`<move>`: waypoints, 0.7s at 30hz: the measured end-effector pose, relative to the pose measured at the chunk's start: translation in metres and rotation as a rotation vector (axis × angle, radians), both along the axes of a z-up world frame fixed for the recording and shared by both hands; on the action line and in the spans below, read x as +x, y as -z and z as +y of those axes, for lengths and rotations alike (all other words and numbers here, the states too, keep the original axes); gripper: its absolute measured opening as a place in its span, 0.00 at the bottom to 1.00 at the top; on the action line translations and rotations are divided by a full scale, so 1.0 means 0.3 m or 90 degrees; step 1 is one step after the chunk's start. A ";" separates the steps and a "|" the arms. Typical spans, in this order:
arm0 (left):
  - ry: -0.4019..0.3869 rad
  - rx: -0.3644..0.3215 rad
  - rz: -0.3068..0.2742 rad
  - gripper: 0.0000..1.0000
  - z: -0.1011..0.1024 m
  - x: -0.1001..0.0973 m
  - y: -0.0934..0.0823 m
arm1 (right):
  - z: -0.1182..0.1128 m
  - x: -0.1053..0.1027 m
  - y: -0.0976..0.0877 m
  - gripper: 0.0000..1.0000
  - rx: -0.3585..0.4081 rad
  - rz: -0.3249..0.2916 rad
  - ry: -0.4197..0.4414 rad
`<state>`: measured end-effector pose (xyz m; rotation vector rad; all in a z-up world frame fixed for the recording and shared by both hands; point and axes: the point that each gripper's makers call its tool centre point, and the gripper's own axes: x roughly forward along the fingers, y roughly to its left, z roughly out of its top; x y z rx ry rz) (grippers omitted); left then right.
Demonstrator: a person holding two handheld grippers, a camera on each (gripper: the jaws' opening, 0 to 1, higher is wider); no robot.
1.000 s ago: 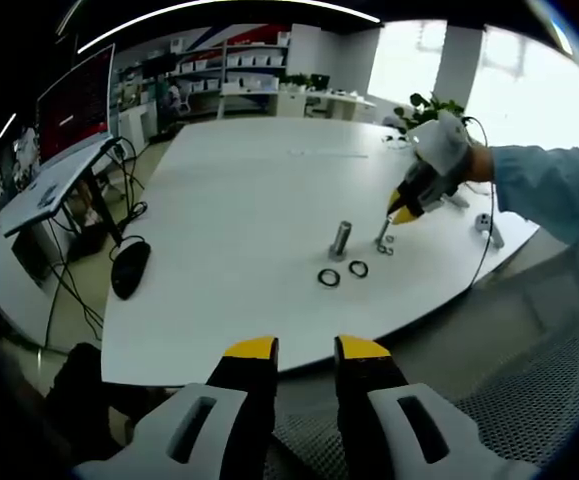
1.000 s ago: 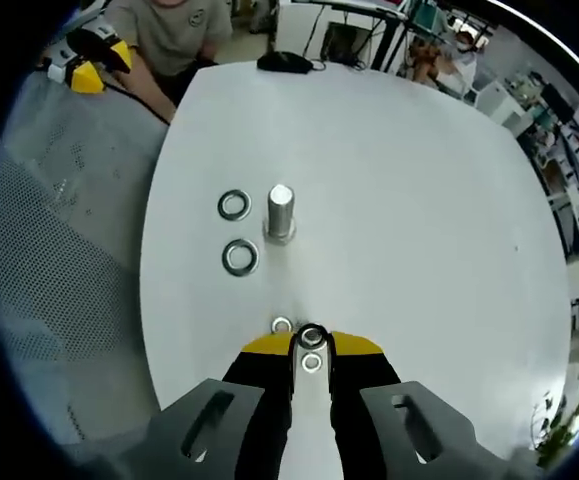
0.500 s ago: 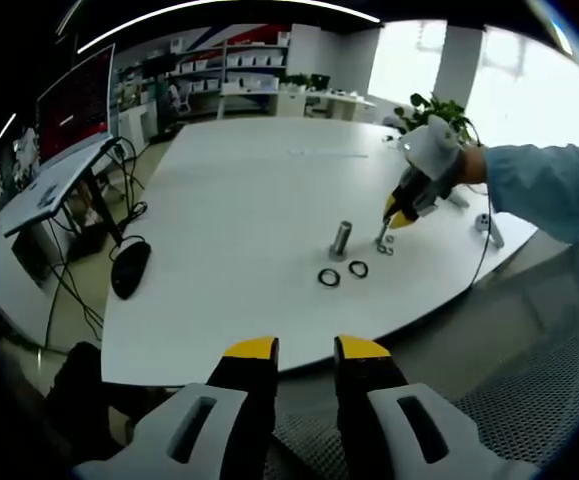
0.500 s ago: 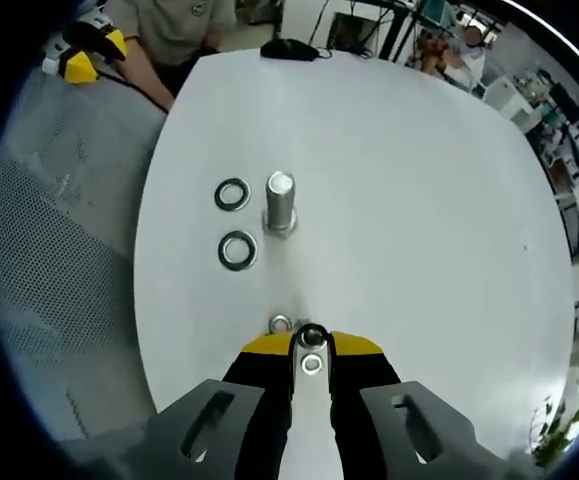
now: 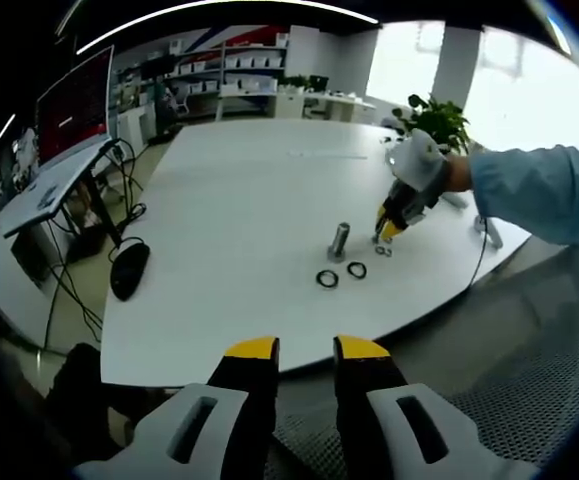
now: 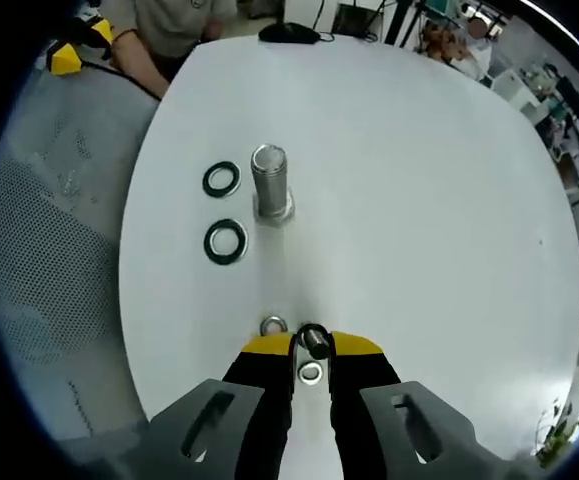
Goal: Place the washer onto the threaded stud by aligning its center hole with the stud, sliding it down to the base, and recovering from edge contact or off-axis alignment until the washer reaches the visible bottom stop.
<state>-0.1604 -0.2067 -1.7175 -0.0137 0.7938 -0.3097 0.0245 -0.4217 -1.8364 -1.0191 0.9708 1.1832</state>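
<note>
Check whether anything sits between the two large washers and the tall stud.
Nothing visible does. In the right gripper view the nearer large washer and the farther one lie flat beside the tall stud, only bare table between them and it. The right tool is off that path, nearer the camera.

table (image 5: 239,190): white, round-edged | monitor (image 5: 74,100): red, on side desk | shelves (image 5: 234,65): far wall | window (image 5: 529,90): bright | plant (image 5: 439,110)

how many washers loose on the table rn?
4: two large dark washers beside the big stud, two small ones by the right gripper tips. Its jaws may hide more.
</note>
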 end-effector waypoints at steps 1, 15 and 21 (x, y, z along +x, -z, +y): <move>-0.001 0.001 0.000 0.19 0.000 0.000 0.000 | -0.003 -0.002 0.004 0.13 -0.002 0.001 0.000; -0.007 0.002 0.000 0.18 0.007 0.006 0.000 | -0.014 -0.007 0.045 0.17 -0.007 0.005 -0.040; -0.003 0.006 0.005 0.17 0.007 0.004 0.004 | -0.021 -0.007 0.024 0.24 -0.003 0.011 -0.029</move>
